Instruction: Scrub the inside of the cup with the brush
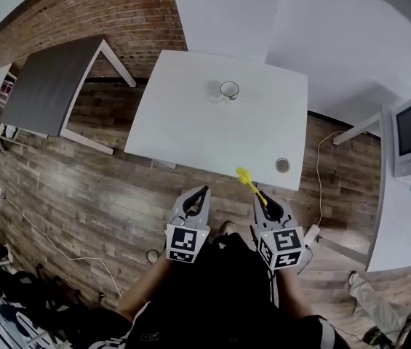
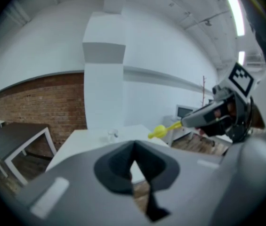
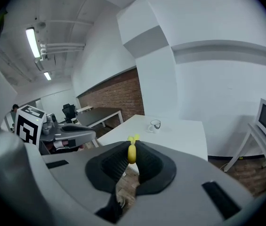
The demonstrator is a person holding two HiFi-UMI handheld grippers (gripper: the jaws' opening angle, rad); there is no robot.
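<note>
Cup [image 1: 229, 89] stands far on the surface [image 1: 183, 133]; my right jaws grasp the brush [image 1: 249, 181], my clenched empty left jaws should open.

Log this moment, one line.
phase: pre-scrub | left gripper: shut, empty | right gripper: shut on brush | cup: on table, far side, untouched

My head camera looks steeply down from well back on the white tabletop [image 1: 190, 129], left gripper [image 1: 205, 190] and right gripper [image 1: 262, 201]. Each gripper's camera faces along its own jaws toward that distant tabletop; all three views share the cup [image 1: 229, 89] on it.
</note>
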